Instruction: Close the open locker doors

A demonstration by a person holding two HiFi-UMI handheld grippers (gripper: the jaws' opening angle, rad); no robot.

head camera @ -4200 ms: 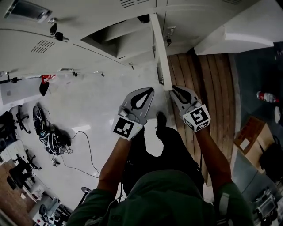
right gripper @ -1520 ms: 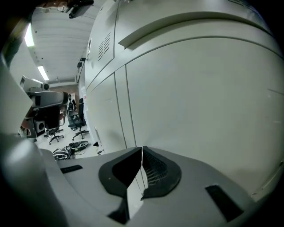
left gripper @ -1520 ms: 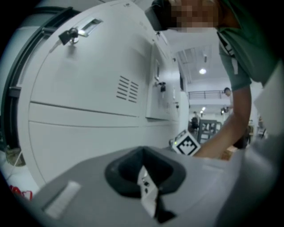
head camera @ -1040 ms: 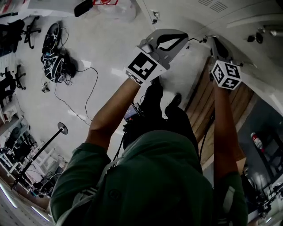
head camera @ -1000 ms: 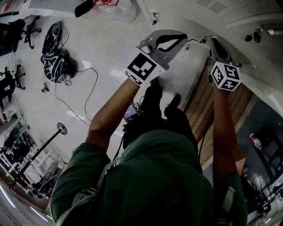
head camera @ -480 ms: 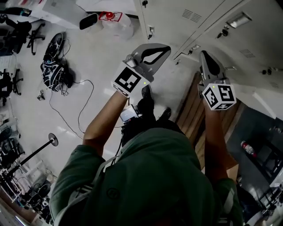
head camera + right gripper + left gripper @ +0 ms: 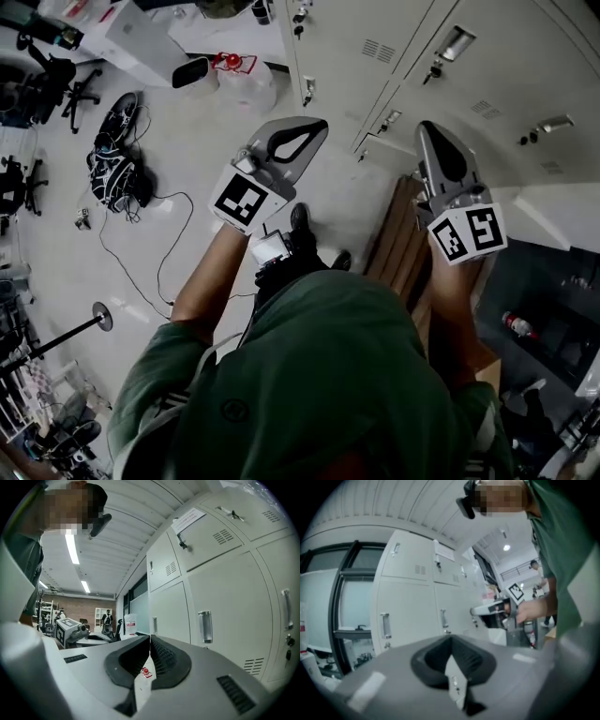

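Note:
A bank of pale grey locker doors point(image 7: 403, 56) runs across the top of the head view, and every door I see lies flush and shut. My left gripper point(image 7: 317, 124) hangs over the floor in front of them, shut and holding nothing. My right gripper point(image 7: 424, 129) points at the lockers' base, also shut and holding nothing. In the left gripper view the jaws point(image 7: 451, 641) meet, with shut doors point(image 7: 403, 616) to the left and the right gripper point(image 7: 497, 609) beyond. In the right gripper view the jaws point(image 7: 150, 639) meet beside shut doors point(image 7: 225, 606). Neither gripper touches a door.
A wooden platform point(image 7: 398, 234) lies below the lockers at the right. A water jug with a red cap point(image 7: 239, 80) stands by the lockers' left end. A bag and cables point(image 7: 112, 159) and a stand base point(image 7: 98, 316) are on the floor at left. My shoe point(image 7: 300, 220) is underneath.
About four seconds ago a locker door stood open between the grippers; now all doors in view are shut. Over the last second both grippers have drawn back and lower in view.

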